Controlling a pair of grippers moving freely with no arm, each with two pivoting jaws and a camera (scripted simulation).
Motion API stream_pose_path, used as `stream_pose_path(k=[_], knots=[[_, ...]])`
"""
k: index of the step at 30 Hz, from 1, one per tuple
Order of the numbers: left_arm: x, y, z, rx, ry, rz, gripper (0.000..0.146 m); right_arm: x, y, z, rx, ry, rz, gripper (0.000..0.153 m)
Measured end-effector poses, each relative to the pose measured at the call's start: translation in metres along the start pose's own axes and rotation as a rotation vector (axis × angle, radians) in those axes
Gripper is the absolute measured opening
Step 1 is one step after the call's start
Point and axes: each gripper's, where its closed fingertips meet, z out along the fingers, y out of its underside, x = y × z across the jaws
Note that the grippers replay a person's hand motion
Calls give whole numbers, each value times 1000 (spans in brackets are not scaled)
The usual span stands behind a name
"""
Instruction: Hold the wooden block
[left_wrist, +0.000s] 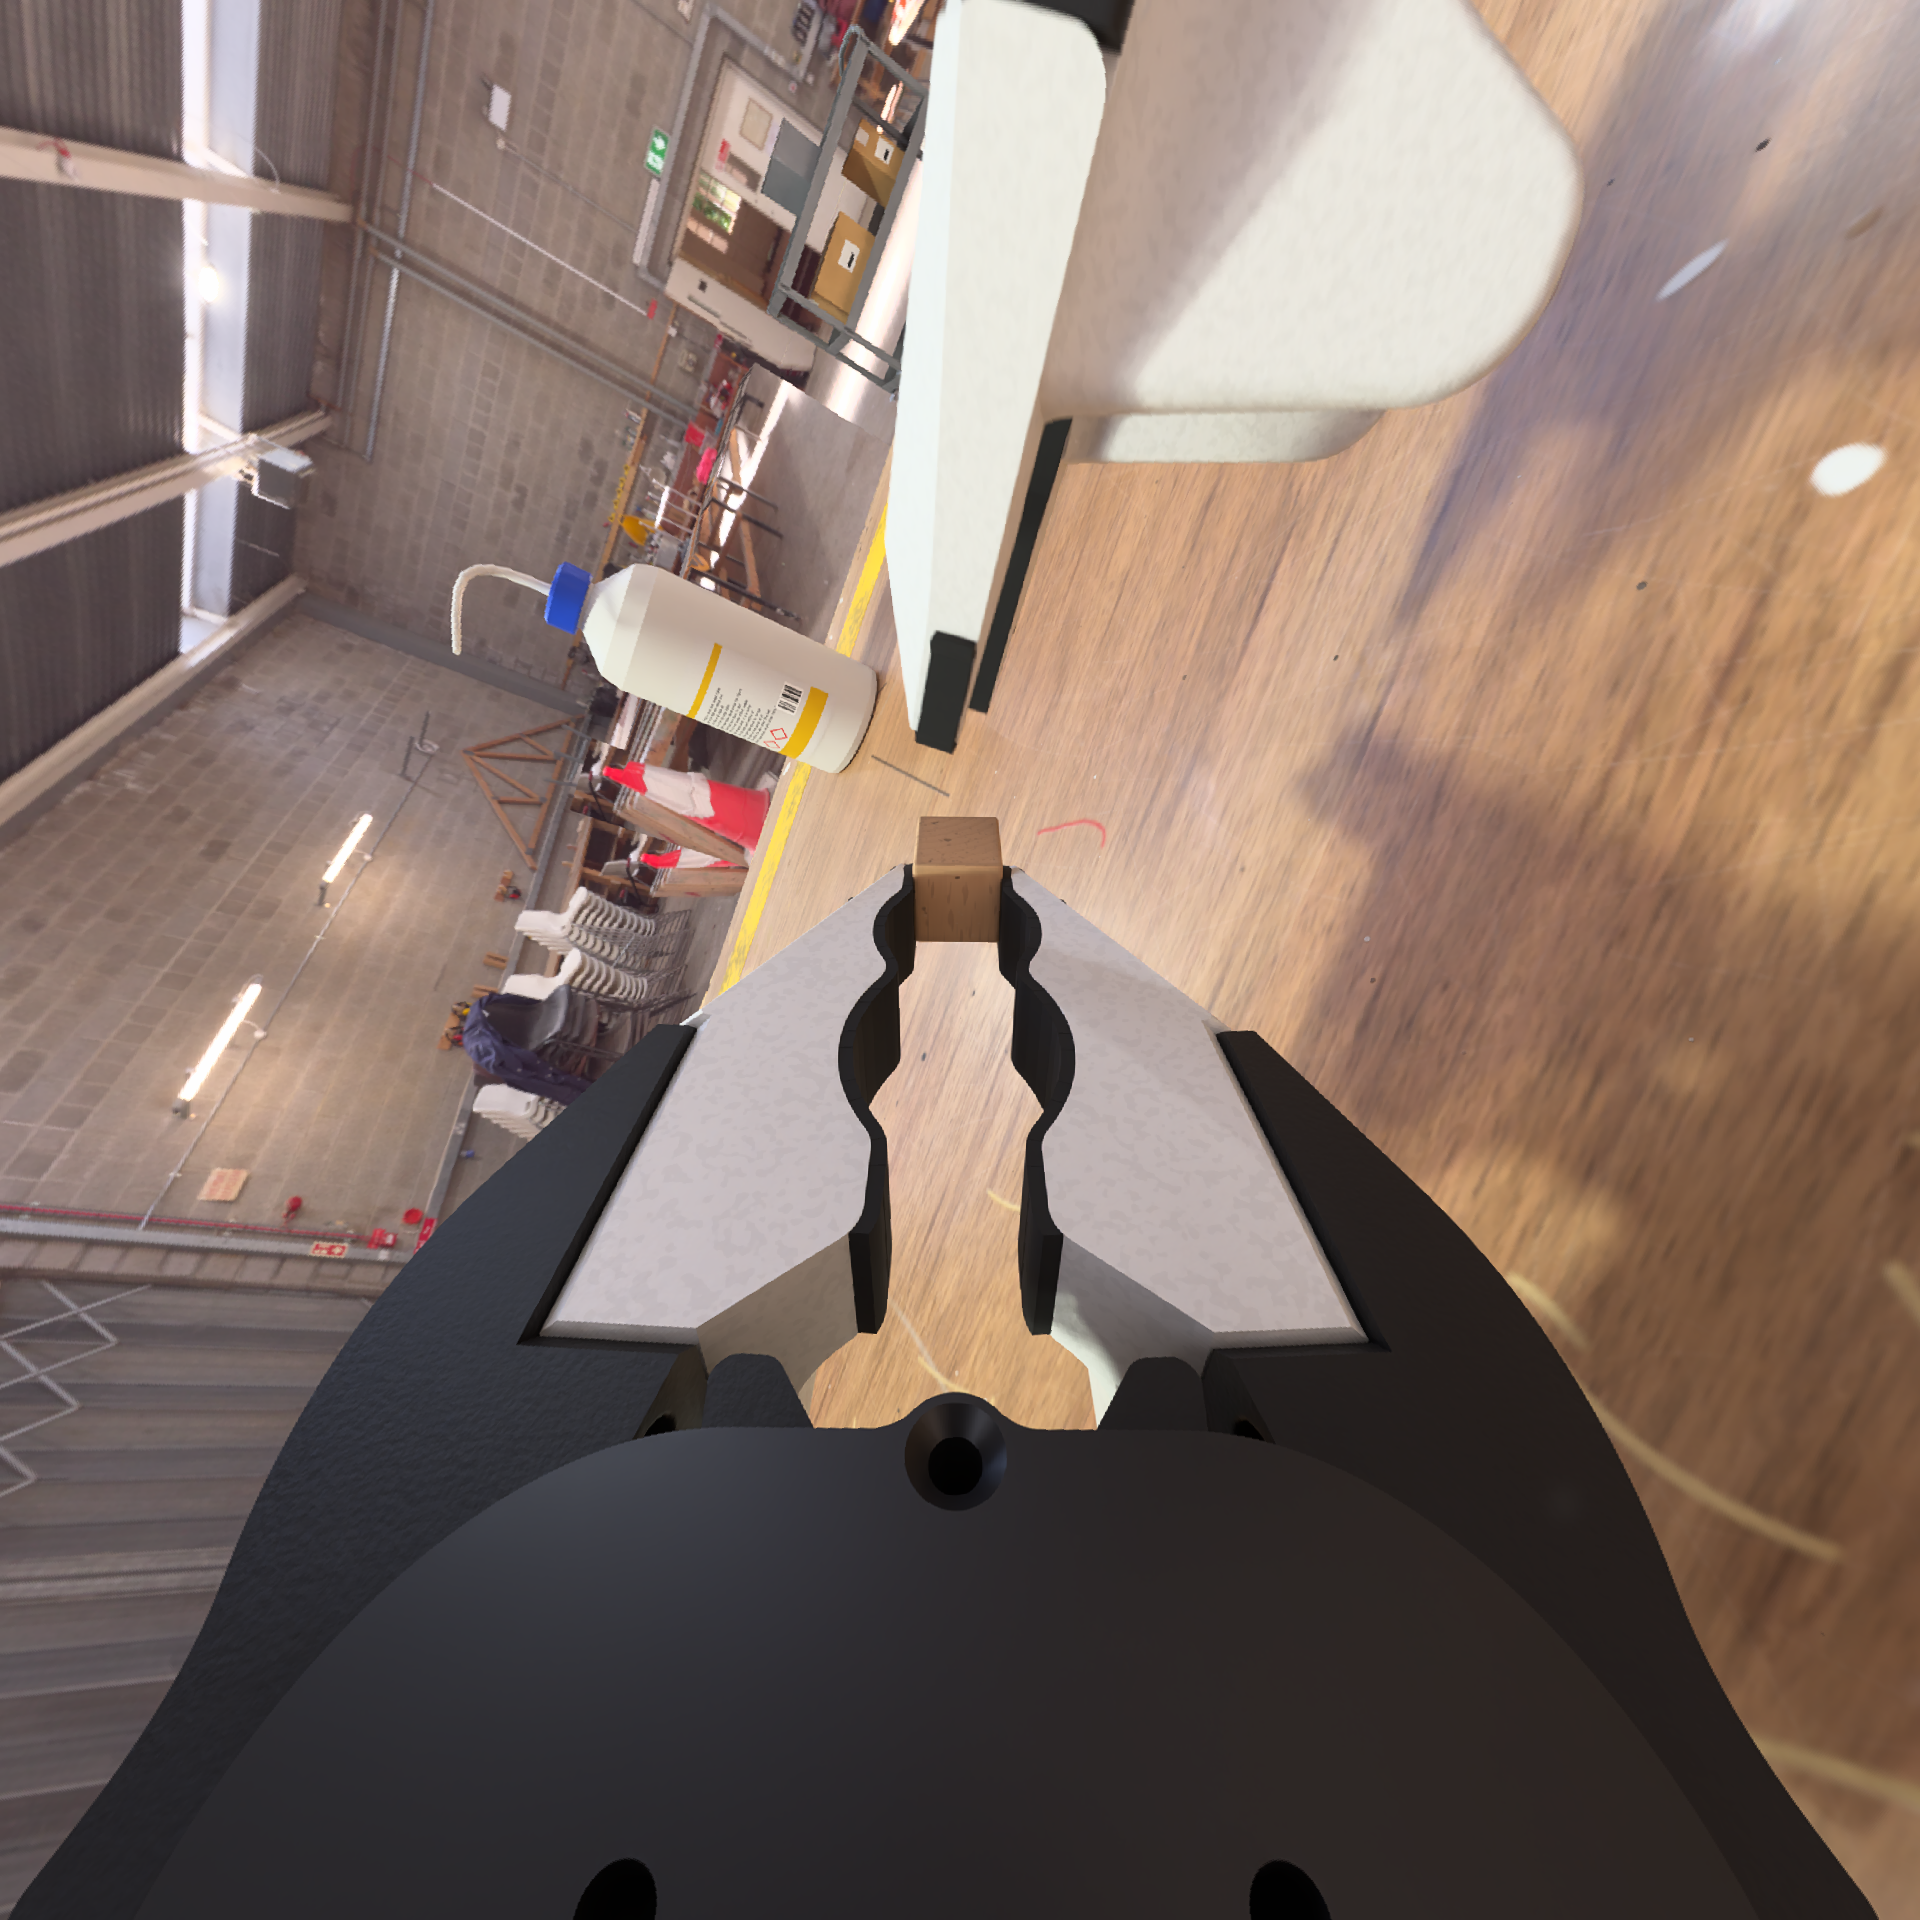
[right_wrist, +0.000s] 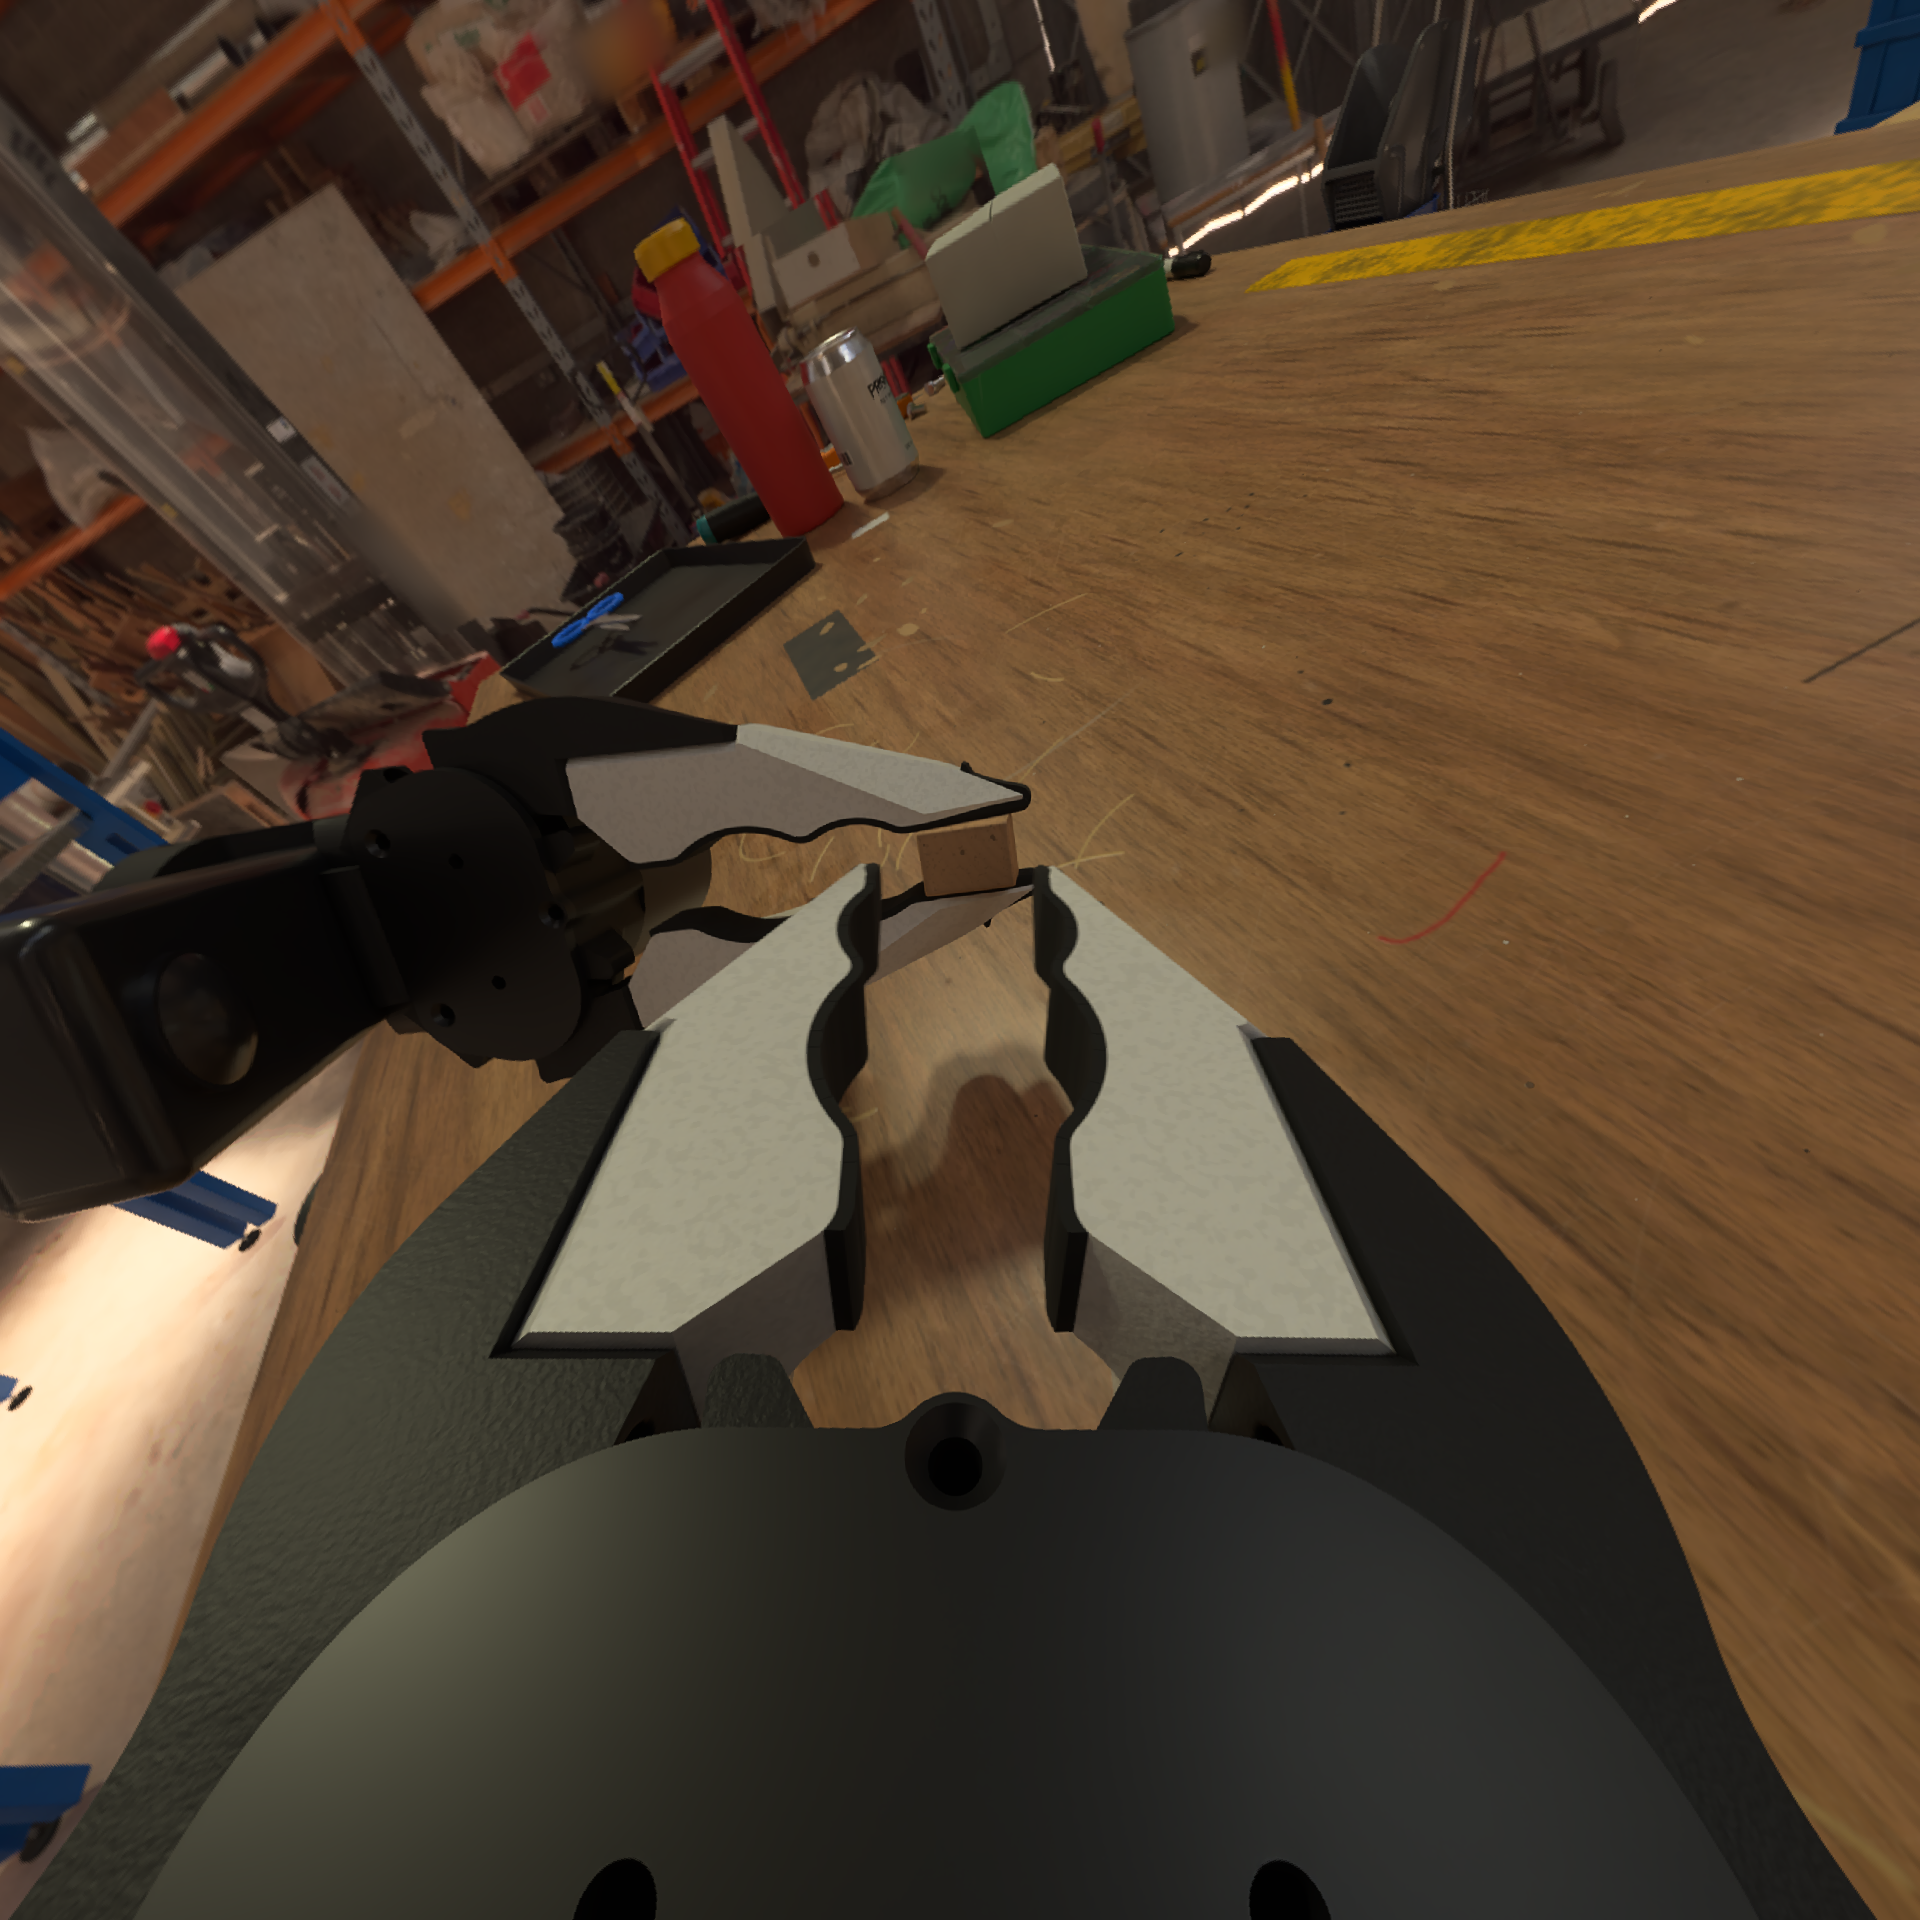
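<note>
The wooden block (left_wrist: 958, 862) is a small tan cube held above the wooden table (left_wrist: 1455, 935). My left gripper (left_wrist: 956, 888) is shut on it at the fingertips. In the right wrist view the left gripper (right_wrist: 1003, 844) reaches in from the left, pinching the block (right_wrist: 964, 854) from above and below. My right gripper (right_wrist: 954, 883) is open and holds nothing. Its fingertips sit just short of the block, one on each side. The right gripper's white fingers (left_wrist: 987, 364) show large at the top of the left wrist view.
A white squeeze bottle (left_wrist: 727, 665) with a blue cap stands near the table edge. A red bottle (right_wrist: 743, 405), a can (right_wrist: 862, 416), a green box (right_wrist: 1060, 343) and a black tray (right_wrist: 686, 613) holding blue scissors stand at the table's far side.
</note>
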Motion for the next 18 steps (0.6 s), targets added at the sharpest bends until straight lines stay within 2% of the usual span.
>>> stream_pose_path(k=[3, 7, 12, 15, 17, 18], knots=[[0, 2, 1, -13, 3, 2, 14, 1, 6, 2, -26, 16, -32, 18], [-1, 22, 3, -76, 27, -29, 14, 0, 17, 1, -61, -10, 15, 18], [-7, 45, 1, -118, 51, -97, 14, -5, 30, -2, -72, -203, 379, 51], [-9, 50, -2, -121, 63, -132, 14, 2, 28, -6, -24, -251, 558, 53], [-8, 50, -3, -118, 73, -147, 14, 11, 26, -7, 14, -248, 641, 49], [-8, 49, -3, -115, 77, -151, 14, 15, 27, -8, 19, -229, 658, 42]])
